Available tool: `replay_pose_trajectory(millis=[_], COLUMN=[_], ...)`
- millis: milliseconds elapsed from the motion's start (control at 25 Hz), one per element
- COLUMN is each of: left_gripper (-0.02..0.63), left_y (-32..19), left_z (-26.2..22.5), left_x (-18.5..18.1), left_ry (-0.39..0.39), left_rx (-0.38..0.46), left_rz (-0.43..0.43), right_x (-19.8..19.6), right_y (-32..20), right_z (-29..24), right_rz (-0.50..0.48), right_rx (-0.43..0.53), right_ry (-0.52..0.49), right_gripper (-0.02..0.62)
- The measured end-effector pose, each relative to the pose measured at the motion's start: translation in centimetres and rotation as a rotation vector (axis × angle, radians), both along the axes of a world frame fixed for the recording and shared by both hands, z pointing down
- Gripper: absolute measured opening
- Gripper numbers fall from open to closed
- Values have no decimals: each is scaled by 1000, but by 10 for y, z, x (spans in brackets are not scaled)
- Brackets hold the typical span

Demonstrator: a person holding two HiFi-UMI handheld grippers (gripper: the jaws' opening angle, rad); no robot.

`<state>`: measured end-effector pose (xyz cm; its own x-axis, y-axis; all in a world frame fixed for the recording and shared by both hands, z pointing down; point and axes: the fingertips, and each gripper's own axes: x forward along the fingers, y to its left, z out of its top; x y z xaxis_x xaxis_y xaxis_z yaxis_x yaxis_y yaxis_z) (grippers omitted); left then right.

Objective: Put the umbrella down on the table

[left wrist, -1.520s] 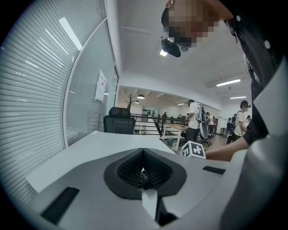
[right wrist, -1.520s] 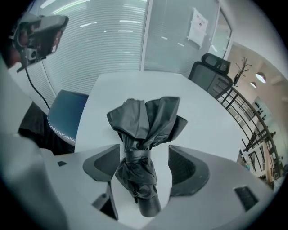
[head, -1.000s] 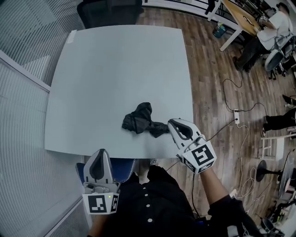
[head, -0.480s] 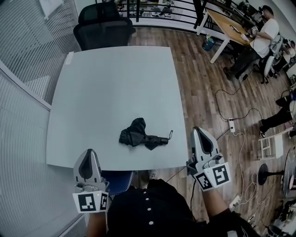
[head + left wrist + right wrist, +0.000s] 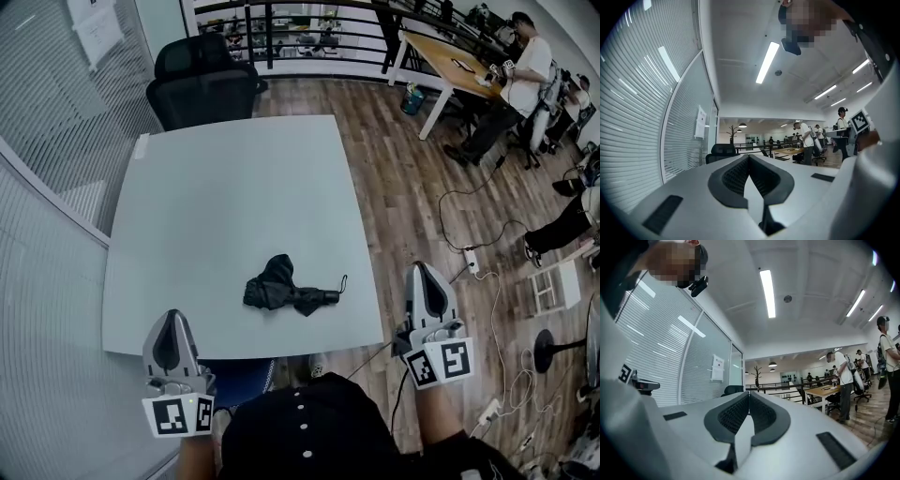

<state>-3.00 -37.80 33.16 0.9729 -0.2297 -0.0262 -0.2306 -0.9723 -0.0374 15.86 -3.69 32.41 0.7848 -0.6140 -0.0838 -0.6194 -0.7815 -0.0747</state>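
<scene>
A black folded umbrella point(image 5: 284, 291) lies on the pale grey table point(image 5: 234, 197) near its front edge, handle and strap pointing right. My left gripper point(image 5: 169, 330) hovers off the table's front left corner, shut and empty. My right gripper point(image 5: 427, 281) is off the table's right side, above the wooden floor, also shut with nothing in it. Both gripper views look level across the office; the left gripper point(image 5: 749, 159) and right gripper point(image 5: 748, 397) show jaws pressed together, and the umbrella is hidden from them.
A black office chair point(image 5: 206, 84) stands at the table's far edge. Cables and a power strip point(image 5: 471, 261) trail over the floor to the right. People sit and stand around a wooden desk point(image 5: 450, 66) at the back right. A glass wall with blinds runs along the left.
My right gripper has left the umbrella's handle and swung out right, off the table. The umbrella now rests alone. Both grippers have risen and the view has tilted up.
</scene>
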Motion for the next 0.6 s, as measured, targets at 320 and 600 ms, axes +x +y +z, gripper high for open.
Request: replay_pose_trajectory(millis=[320, 600], left_gripper=[14, 14], left_y=[5, 3], left_z=[-8, -8], left_x=[-2, -2], left_ry=[18, 23], left_rx=[2, -4], left_rz=[6, 5], right_x=[-13, -13], right_y=[-7, -20], right_z=[-4, -9], right_rz=[-46, -63], right_rx=[-20, -44], right_ry=[14, 38], right_gripper=[31, 29])
